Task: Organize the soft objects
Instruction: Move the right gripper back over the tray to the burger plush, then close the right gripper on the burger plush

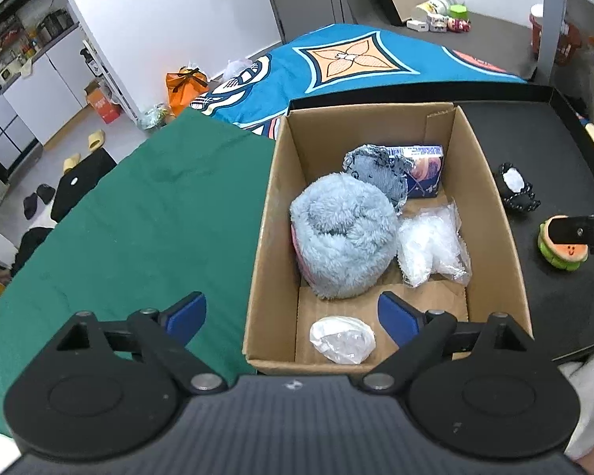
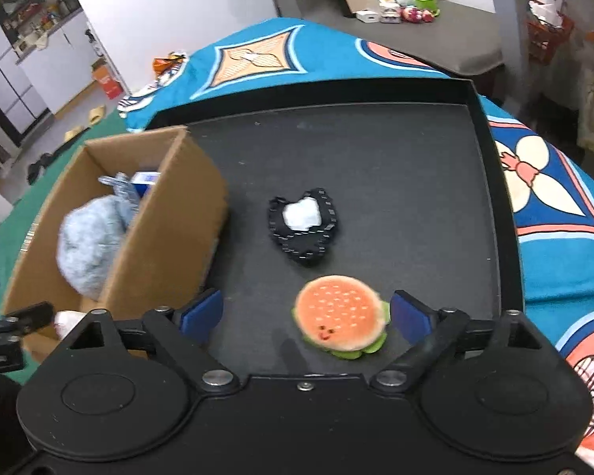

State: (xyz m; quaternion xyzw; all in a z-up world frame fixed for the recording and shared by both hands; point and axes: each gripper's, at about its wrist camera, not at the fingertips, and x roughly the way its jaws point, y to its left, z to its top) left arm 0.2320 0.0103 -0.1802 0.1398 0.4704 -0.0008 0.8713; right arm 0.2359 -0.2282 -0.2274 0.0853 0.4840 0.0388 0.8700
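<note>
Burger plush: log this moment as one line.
right gripper open, around burger plush on black tray | left gripper open over cardboard box

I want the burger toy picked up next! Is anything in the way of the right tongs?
No. The burger toy sits on the black tray, between the open right tongs. The black pouch lies farther back, out of the way.

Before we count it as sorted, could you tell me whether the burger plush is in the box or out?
Out: burger plush sits on the black tray, between the open right gripper fingers.
</note>
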